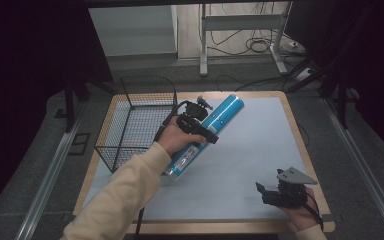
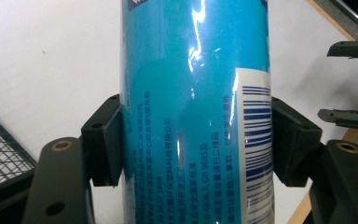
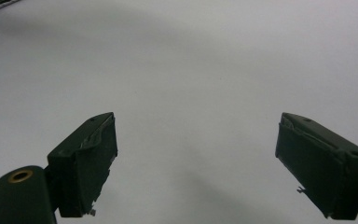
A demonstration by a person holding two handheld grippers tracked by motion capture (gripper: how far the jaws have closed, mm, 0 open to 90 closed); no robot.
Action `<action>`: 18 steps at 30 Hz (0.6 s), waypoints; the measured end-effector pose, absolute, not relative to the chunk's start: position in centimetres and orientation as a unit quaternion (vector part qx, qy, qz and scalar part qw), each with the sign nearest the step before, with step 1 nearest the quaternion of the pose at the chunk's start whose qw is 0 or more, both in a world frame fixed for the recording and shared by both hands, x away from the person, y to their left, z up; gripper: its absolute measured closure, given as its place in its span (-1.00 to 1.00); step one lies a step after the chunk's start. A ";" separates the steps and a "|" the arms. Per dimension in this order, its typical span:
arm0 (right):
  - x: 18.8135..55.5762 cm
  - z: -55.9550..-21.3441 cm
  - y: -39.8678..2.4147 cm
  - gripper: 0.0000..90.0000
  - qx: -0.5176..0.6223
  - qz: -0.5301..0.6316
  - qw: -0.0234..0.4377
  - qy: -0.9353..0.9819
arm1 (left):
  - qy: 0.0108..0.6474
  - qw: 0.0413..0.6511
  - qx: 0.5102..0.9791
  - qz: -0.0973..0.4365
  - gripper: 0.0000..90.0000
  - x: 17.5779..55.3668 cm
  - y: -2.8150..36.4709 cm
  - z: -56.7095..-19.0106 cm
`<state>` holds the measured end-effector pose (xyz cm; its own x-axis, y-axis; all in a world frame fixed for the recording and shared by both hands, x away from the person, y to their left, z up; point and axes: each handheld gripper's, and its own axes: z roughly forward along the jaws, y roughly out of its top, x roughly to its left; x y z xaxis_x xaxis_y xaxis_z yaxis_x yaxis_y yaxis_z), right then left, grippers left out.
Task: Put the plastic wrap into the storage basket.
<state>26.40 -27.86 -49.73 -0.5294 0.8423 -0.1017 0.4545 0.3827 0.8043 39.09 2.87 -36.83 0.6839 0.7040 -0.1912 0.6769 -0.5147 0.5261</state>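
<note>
With the blue can (image 1: 207, 135) clamped across its middle by the left gripper (image 1: 198, 125), the carry looks to be the step in hand — the can hangs tilted above the white mat (image 1: 260, 150), just beside the wire basket (image 1: 136, 120). In the left gripper view the pads (image 2: 106, 140) press on both sides of the can's printed wall. The right gripper (image 1: 275, 192) rests near the mat's near right corner, jaws spread wide with nothing between them. The next move probably calls for swinging the can left over the basket's rim and lowering it inside before the jaws let go — keeping its long body clear of the wire.
</note>
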 end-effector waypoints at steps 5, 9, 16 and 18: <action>26.4 -49.8 -27.9 -0.71 0.410 0.372 0.259 0.791 | 0.401 0.293 0.868 0.023 -0.30 39.5 3.2 -36.6; 26.5 -49.8 -27.9 -0.70 0.413 0.370 0.259 0.791 | 0.407 0.292 0.865 0.028 -0.30 39.9 3.5 -36.4; 26.5 -49.8 -27.9 -0.70 0.413 0.370 0.259 0.791 | 0.411 0.288 0.864 0.039 -0.30 40.5 3.9 -35.7; 26.5 -49.8 -27.9 -0.70 0.413 0.369 0.259 0.791 | 0.411 0.290 0.863 0.041 -0.30 40.6 4.1 -35.4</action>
<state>26.48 -27.93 -49.83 -0.5238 0.8453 -0.1054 0.4621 0.3859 0.7985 40.60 4.09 -35.38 0.6589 0.7336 -0.1663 0.6856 -0.4947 0.5341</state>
